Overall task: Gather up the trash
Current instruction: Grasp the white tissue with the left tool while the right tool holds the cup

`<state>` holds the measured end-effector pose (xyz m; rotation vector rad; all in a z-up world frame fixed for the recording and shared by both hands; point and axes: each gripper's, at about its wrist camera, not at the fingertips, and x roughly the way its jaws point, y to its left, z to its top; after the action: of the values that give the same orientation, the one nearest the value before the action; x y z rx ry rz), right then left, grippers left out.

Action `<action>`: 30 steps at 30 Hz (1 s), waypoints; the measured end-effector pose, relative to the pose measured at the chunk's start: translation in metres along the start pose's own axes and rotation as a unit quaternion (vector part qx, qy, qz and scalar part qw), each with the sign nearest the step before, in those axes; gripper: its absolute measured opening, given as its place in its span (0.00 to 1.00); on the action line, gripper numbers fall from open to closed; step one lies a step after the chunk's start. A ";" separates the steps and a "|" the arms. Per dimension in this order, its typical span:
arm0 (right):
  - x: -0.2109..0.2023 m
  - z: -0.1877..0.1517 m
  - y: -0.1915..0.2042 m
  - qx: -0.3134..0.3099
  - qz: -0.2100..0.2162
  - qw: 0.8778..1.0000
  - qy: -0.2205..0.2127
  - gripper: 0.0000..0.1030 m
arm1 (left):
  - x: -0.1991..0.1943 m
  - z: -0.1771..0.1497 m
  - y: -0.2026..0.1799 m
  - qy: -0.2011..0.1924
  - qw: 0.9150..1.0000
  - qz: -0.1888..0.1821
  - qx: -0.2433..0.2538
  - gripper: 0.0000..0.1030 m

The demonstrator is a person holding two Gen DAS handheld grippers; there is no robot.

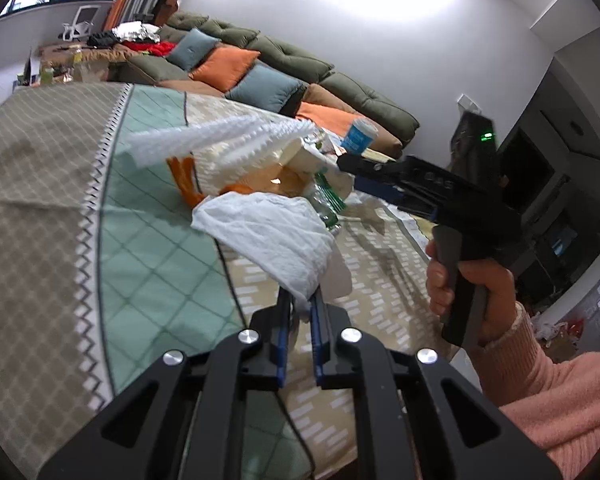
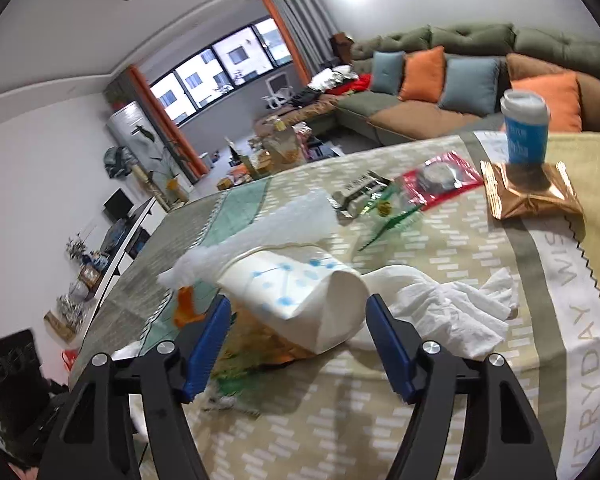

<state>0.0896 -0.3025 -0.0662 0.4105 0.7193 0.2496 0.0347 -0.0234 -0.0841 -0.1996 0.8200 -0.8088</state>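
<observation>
left tool [image 1: 302,300] pinching the tissue [image 1: 272,232], right tool [image 2: 300,320] open astride the paper cup [image 2: 300,284], which may crush or squirt out sideways.

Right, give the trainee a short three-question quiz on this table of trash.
1. True or false: the left gripper is shut on the white tissue.
2. What lies between the right gripper's open jaws? A) red packet B) tipped paper cup C) copper pouch
3. What does the upright blue cup stand on?

Key:
1. True.
2. B, the tipped paper cup; the pads do not press it.
3. The copper pouch.
</observation>
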 end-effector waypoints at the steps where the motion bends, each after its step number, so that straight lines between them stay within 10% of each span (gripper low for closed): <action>1: 0.003 0.001 -0.002 0.006 0.002 1.000 0.003 0.68 | -0.003 0.000 0.000 -0.004 1.000 0.005 0.001 0.10; 14: 0.014 -0.002 -0.023 0.074 0.040 0.996 0.020 0.18 | -0.041 -0.001 0.025 -0.031 0.998 0.055 -0.011 0.10; 30: -0.026 -0.002 -0.016 0.052 0.054 0.997 -0.014 0.08 | -0.069 0.008 0.055 -0.055 0.994 0.090 -0.020 0.10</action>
<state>0.0705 -0.3257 -0.0591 0.5528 0.6844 0.3086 0.0432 0.0622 -0.0643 -0.2014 0.7394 -0.6067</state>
